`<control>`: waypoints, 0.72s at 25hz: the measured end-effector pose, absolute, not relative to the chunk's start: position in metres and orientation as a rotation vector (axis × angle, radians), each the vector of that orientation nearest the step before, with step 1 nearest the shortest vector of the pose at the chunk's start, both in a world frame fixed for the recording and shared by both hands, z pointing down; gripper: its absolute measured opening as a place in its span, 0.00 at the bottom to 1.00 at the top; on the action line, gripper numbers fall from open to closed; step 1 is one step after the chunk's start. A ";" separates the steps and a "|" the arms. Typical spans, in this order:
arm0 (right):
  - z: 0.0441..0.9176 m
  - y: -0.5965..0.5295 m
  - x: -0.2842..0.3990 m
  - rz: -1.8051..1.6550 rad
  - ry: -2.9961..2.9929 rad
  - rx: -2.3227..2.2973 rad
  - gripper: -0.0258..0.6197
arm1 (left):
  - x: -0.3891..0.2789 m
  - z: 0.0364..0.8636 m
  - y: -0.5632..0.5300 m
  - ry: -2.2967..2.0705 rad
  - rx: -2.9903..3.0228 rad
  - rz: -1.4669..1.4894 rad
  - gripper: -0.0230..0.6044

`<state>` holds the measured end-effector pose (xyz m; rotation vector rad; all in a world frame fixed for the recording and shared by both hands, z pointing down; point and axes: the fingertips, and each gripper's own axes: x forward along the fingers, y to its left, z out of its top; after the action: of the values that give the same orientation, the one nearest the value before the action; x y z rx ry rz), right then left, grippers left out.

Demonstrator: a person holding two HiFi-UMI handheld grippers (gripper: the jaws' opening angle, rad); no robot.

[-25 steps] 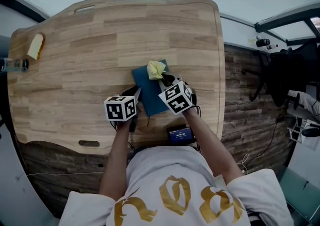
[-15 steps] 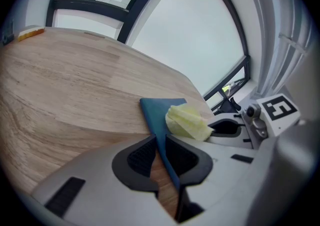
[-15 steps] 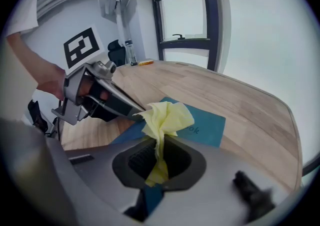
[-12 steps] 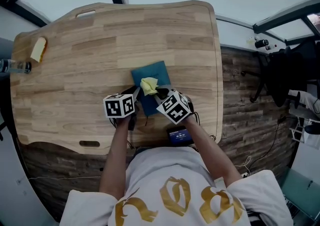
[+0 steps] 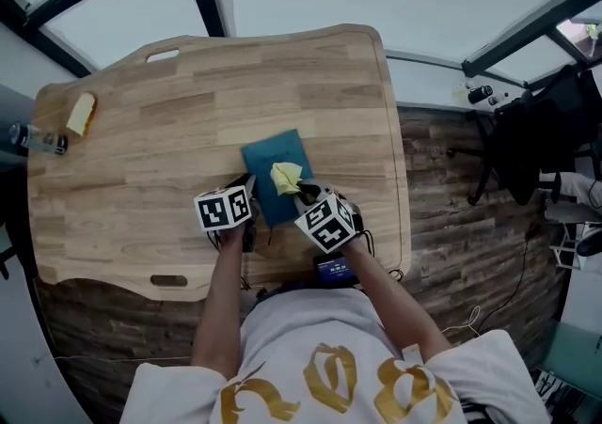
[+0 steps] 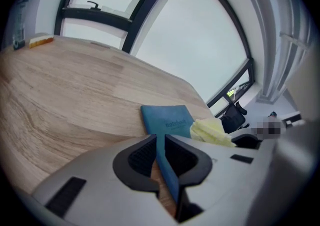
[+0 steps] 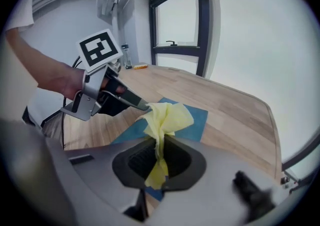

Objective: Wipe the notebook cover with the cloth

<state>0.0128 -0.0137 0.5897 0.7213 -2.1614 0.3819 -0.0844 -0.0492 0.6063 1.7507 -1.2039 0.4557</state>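
A blue notebook [image 5: 275,151] lies flat on the wooden table [image 5: 141,159], near its front edge. My left gripper [image 5: 248,191] is shut on the notebook's near left edge; the left gripper view shows the cover edge [image 6: 167,120] pinched between the jaws [image 6: 161,152]. My right gripper [image 5: 303,193] is shut on a yellow cloth [image 5: 285,176] that rests on the middle of the cover. In the right gripper view the cloth [image 7: 167,117] bunches out of the jaws [image 7: 159,157] over the notebook [image 7: 200,116], with the left gripper [image 7: 142,105] just beside it.
A yellow sponge-like block [image 5: 81,114] and a small bottle [image 5: 33,138] sit at the table's far left. A dark device with a lit screen [image 5: 334,269] lies at the front edge. Beyond the right edge stands a black chair [image 5: 536,131].
My right gripper has drawn the cloth from the notebook's far corner back toward me, to the middle of the cover. The left gripper has kept its hold on the notebook edge.
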 end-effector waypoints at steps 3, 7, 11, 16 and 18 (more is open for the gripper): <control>0.571 -0.019 0.028 0.397 -2.171 0.844 0.10 | -0.083 0.585 -0.049 -1.279 1.817 0.447 0.13; 0.532 -0.022 0.039 0.379 -2.248 1.010 0.10 | -0.079 0.542 -0.048 -1.371 1.952 0.398 0.11; 0.485 -0.025 0.049 0.382 -2.321 1.180 0.10 | -0.069 0.489 -0.045 -1.423 2.084 0.275 0.08; 0.438 -0.021 0.061 0.355 -2.390 1.344 0.10 | -0.064 0.435 -0.033 -1.497 2.222 0.219 0.07; 0.425 -0.018 0.062 0.338 -2.415 1.376 0.10 | -0.066 0.418 -0.029 -1.545 2.265 0.192 0.07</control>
<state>0.0618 -0.0177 0.4251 1.3762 -2.4145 0.3382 -0.0664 -0.0289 0.4176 2.2655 -1.5448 0.1919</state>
